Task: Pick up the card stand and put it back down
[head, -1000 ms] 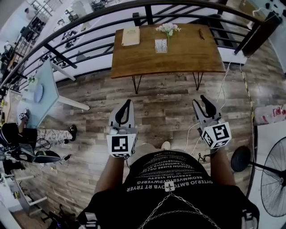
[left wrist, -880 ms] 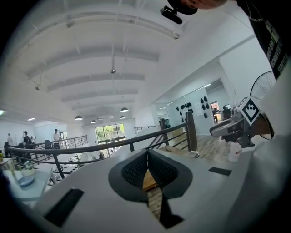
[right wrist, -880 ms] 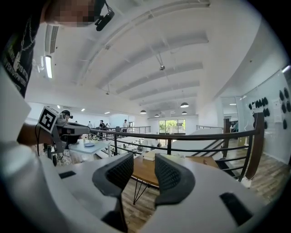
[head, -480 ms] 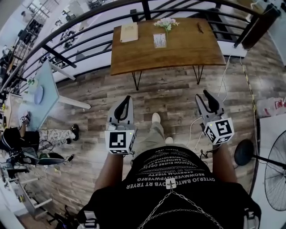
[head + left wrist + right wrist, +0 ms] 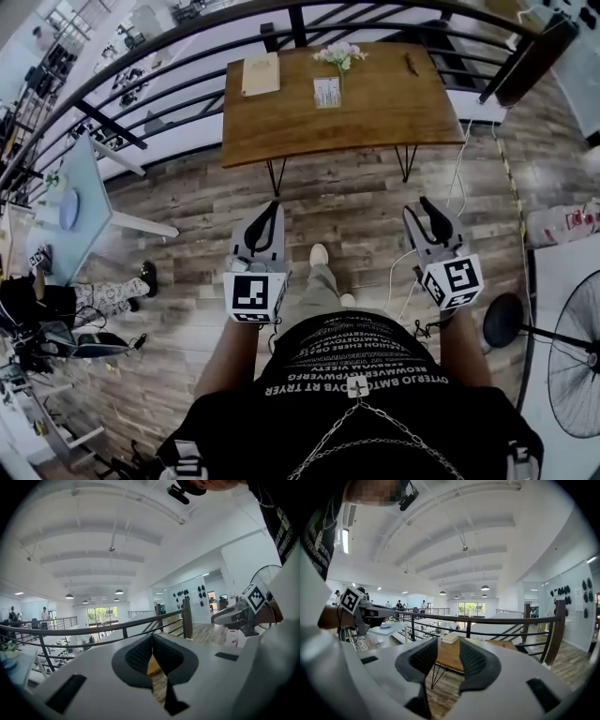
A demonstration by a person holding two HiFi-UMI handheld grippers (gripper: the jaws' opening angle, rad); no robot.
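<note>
The card stand (image 5: 326, 92) is a small white upright card on the brown wooden table (image 5: 375, 117), just below a bunch of pale flowers (image 5: 339, 56). Both grippers hang over the plank floor, well short of the table. My left gripper (image 5: 270, 211) has its pads touching at the tips with nothing between them (image 5: 151, 637). My right gripper (image 5: 429, 212) stands open and empty, and the table top shows through its gap (image 5: 448, 651). Neither gripper touches the card stand.
A tan book (image 5: 260, 73) and a small dark object (image 5: 410, 64) also lie on the table. A black railing (image 5: 141, 61) runs behind it. A pale blue table (image 5: 80, 187) and a seated person's legs (image 5: 103, 292) are on the left, a fan (image 5: 574, 366) on the right.
The person's leg and shoe have swung forward between the two grippers. The table sits slightly further left in the head view. Both grippers keep their pose and jaw openings.
</note>
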